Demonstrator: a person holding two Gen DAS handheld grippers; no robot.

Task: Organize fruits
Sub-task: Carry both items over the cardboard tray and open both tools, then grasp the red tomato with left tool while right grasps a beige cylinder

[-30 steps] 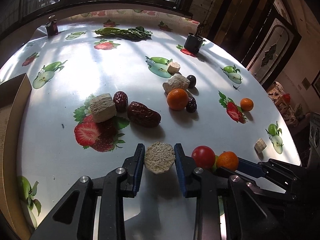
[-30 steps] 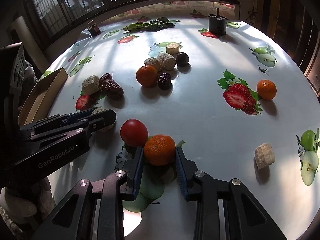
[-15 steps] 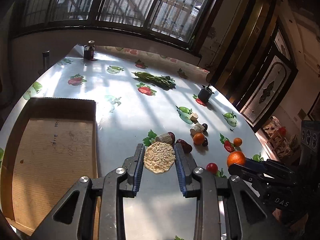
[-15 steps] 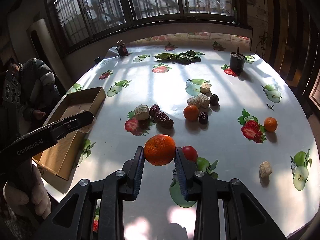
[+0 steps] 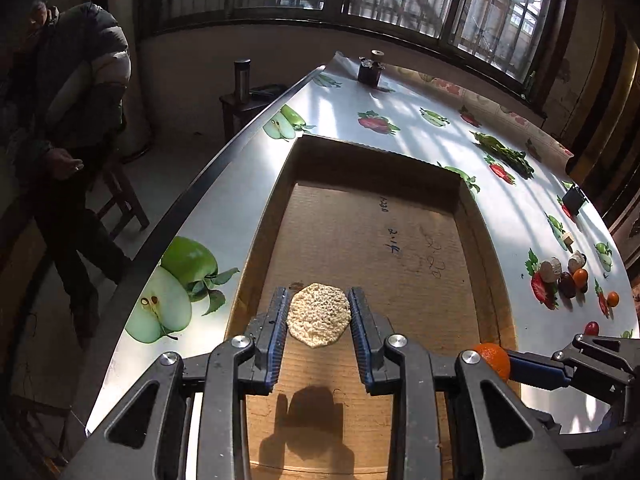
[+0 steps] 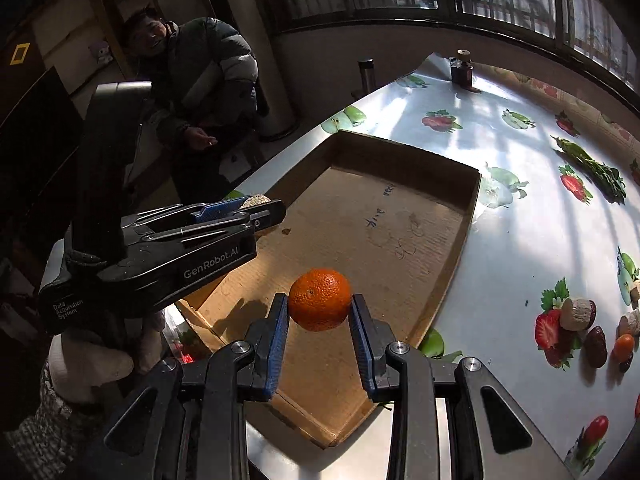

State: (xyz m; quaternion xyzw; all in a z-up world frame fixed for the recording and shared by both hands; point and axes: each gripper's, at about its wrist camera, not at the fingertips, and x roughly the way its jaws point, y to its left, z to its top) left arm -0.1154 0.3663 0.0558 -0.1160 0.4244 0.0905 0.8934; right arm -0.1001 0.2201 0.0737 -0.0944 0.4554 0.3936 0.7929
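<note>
Orange [image 6: 320, 299] clamped between the pads of the right gripper [image 6: 319, 322], hanging clear above the bare floor of the cardboard tray [image 6: 460, 216], toward its near end and nearer the wall that faces the middle of the table. Pale, rough-cut round slice [image 5: 319, 315], possibly sugarcane, pinched flat face forward in the left gripper [image 5: 319, 330], likewise suspended over the tray's near end, closer to the wall along the table [image 5: 224, 216] edge. Both loads directly over the tray floor, nothing beneath them but cardboard, so probably just a short drop and a release for each. Side by side, left tool toward the table-edge wall, right tool toward the opposite one; neither crossing the other. Tray otherwise holding nothing visible.

Remaining fruit pile [image 6: 588, 328] well apart, out toward the table's far side: dates, pale chunks, small oranges, a red tomato-like fruit near the edge. Seated person in a padded jacket [image 6: 208, 68] beyond the table.
</note>
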